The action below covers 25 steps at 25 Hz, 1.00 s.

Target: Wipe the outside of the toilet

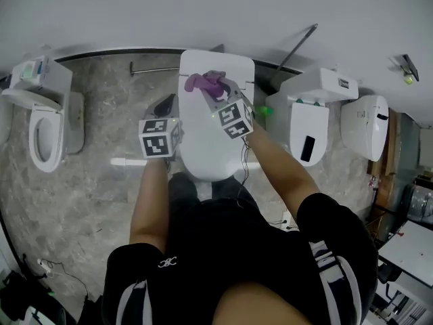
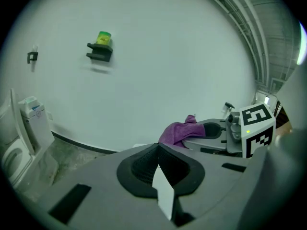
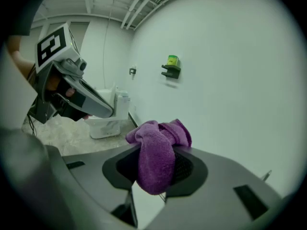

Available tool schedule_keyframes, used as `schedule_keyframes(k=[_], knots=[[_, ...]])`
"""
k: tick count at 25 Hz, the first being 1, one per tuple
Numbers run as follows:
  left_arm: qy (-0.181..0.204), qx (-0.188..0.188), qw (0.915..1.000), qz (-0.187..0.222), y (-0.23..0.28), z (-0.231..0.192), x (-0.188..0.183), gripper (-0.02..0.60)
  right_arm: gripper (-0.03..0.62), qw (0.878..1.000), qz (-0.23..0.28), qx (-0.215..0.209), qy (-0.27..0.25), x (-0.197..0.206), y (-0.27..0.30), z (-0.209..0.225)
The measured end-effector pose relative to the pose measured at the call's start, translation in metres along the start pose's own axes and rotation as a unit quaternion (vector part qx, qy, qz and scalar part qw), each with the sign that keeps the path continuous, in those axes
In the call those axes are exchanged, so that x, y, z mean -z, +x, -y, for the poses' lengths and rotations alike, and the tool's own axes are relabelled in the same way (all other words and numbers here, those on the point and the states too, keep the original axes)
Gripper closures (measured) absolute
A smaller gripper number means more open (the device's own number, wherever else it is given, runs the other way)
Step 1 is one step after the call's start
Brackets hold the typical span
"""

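Observation:
A white toilet [image 1: 211,137] stands straight below me, its tank against the white wall. My right gripper [image 1: 215,87] hovers over the tank top, shut on a purple cloth [image 1: 203,81]. In the right gripper view the cloth [image 3: 156,162] bunches up and hangs over the dark pads [image 3: 189,169]. My left gripper [image 1: 164,107] is held beside the toilet's left side, level with the tank, apart from the cloth. Its jaws [image 2: 158,164] meet with nothing between them. From the left gripper view the cloth [image 2: 180,131] shows in the other gripper at the right.
Another toilet [image 1: 44,124] with its seat open stands at the left. Two more white units [image 1: 308,124] [image 1: 365,124] stand at the right. A black wall holder with a green item [image 2: 100,49] hangs above. A metal bar [image 1: 155,68] lies near the wall's foot.

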<state>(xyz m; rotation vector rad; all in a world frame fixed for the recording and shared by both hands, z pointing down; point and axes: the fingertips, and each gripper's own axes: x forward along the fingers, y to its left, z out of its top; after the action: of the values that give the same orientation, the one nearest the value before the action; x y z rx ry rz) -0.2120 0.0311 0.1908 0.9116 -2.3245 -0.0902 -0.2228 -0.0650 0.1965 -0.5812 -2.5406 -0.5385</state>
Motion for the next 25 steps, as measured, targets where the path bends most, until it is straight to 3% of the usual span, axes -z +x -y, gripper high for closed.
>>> schedule_keyframes(k=[8, 12, 17, 25], knots=[[0.009, -0.066, 0.9976, -0.019, 0.083, -0.042, 0.027, 0.575, 0.467, 0.997, -0.027, -0.058, -0.031, 0.071, 0.135, 0.029], [-0.023, -0.072, 0.9970, -0.018, 0.122, -0.061, 0.048, 0.575, 0.466, 0.995, -0.048, -0.079, -0.037, 0.119, 0.205, 0.031], [-0.032, -0.082, 0.9957, -0.026, 0.157, -0.089, 0.075, 0.575, 0.466, 0.990, -0.076, -0.099, -0.069, 0.159, 0.277, 0.037], [-0.051, -0.082, 0.9946, -0.039, 0.197, -0.102, 0.108, 0.575, 0.467, 0.975, -0.128, -0.147, -0.109, 0.205, 0.341, 0.037]])
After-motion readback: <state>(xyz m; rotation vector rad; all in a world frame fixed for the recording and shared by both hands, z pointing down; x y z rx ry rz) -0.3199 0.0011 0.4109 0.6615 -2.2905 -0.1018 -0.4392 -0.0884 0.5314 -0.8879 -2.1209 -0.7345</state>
